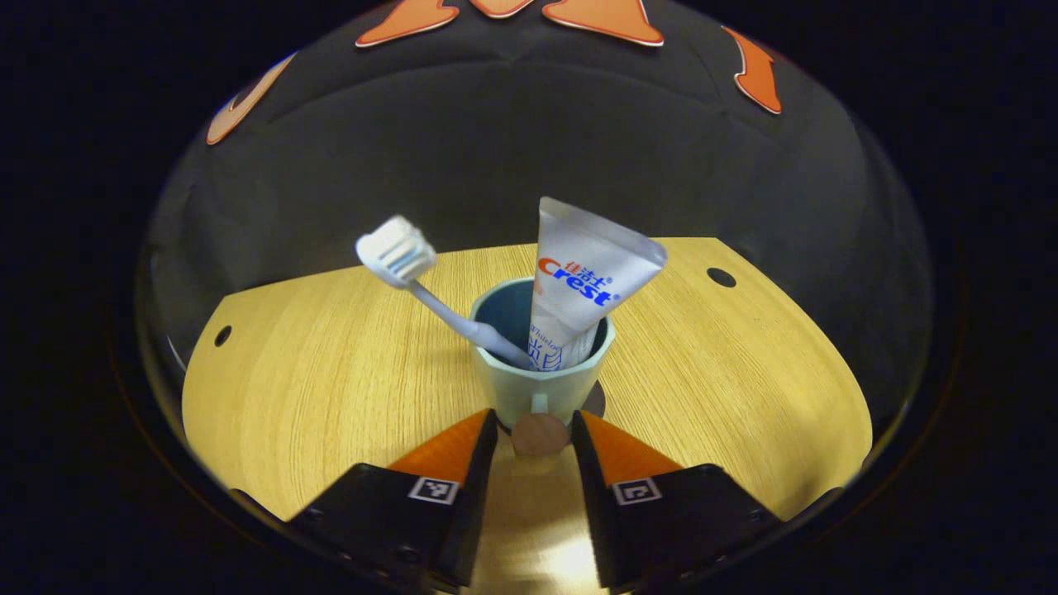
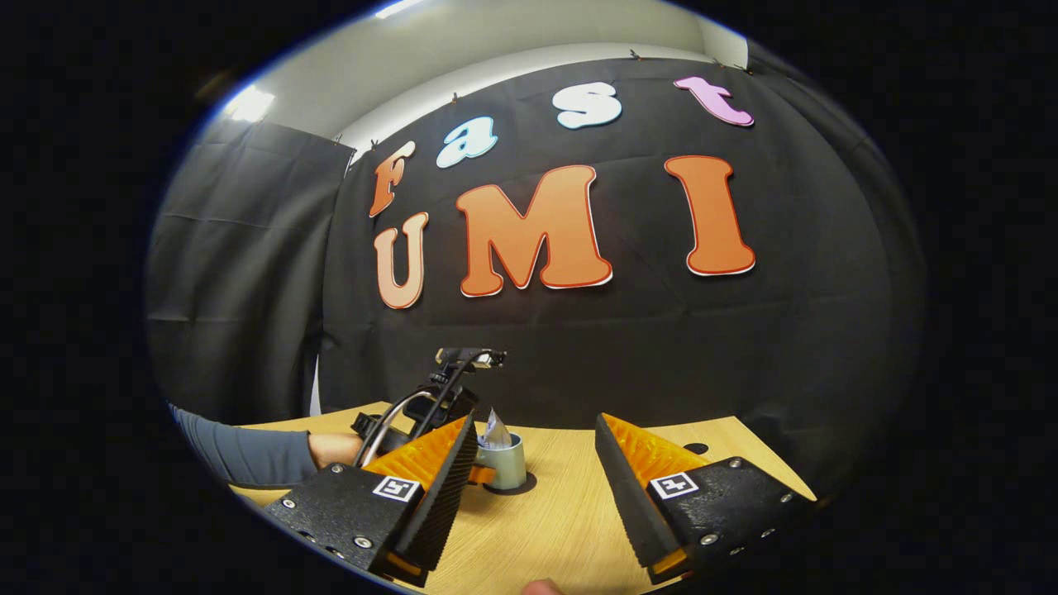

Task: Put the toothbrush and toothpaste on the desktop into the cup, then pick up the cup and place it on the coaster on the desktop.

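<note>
On the coaster (image 1: 539,435), cup (image 1: 541,382) holds toothbrush (image 1: 430,289) and toothpaste (image 1: 579,281); left gripper (image 1: 535,442) released, right gripper (image 2: 536,487) wide apart; likely done.

- The desktop (image 1: 331,372) is pale wood-grain board, smooth, with a soft sheen near the left gripper (image 1: 534,438).
- The cup (image 1: 541,388) looks like matt pale green ceramic or plastic; which one cannot be told.
- The toothpaste (image 1: 579,281) is a smooth, satiny plastic tube.
- The toothbrush (image 1: 413,273) is white plastic with bristles.
- The right gripper (image 2: 536,450) has ribbed orange fingers (image 2: 645,454) on matt black plastic bodies with metal screws.
- The booth wall (image 2: 248,289) is matt black cloth.
- The sleeve (image 2: 240,454) is grey knit fabric.
</note>
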`<state>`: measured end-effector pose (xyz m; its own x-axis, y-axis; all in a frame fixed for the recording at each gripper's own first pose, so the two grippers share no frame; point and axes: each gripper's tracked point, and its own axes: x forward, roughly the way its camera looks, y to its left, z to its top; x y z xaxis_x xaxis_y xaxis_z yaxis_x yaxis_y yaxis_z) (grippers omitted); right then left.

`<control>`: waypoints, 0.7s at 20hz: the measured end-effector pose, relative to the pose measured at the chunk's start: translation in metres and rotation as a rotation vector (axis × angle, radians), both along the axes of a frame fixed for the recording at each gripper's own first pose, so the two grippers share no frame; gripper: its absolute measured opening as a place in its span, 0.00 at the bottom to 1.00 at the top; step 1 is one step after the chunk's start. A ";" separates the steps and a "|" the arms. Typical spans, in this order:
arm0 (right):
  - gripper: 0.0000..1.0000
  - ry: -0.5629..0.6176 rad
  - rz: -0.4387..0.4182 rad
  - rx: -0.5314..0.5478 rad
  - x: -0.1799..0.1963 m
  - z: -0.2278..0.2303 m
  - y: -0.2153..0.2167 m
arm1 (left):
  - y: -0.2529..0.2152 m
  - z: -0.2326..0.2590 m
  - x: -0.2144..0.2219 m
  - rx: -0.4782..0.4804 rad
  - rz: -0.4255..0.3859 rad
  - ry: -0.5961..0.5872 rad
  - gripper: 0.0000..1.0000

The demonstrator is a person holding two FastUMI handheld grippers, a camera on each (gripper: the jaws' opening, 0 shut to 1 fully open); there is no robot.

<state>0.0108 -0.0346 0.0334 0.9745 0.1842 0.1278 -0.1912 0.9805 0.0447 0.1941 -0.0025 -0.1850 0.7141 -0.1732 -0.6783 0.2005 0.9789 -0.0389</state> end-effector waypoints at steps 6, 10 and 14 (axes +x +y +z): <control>0.86 -0.016 -0.021 -0.015 -0.007 0.005 0.014 | 0.020 0.019 -0.020 -0.039 0.024 -0.089 0.89; 0.86 -0.040 -0.057 -0.036 -0.010 0.012 0.021 | 0.039 0.051 -0.037 -0.018 0.036 -0.229 0.99; 0.86 -0.055 -0.070 -0.040 -0.013 0.015 0.035 | 0.069 0.093 -0.065 0.014 0.068 -0.372 0.98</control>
<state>-0.0020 0.0001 0.0485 0.9770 0.1216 0.1752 -0.1228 0.9924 -0.0036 0.1291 0.0668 -0.0921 0.9218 -0.1091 -0.3719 0.1325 0.9905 0.0377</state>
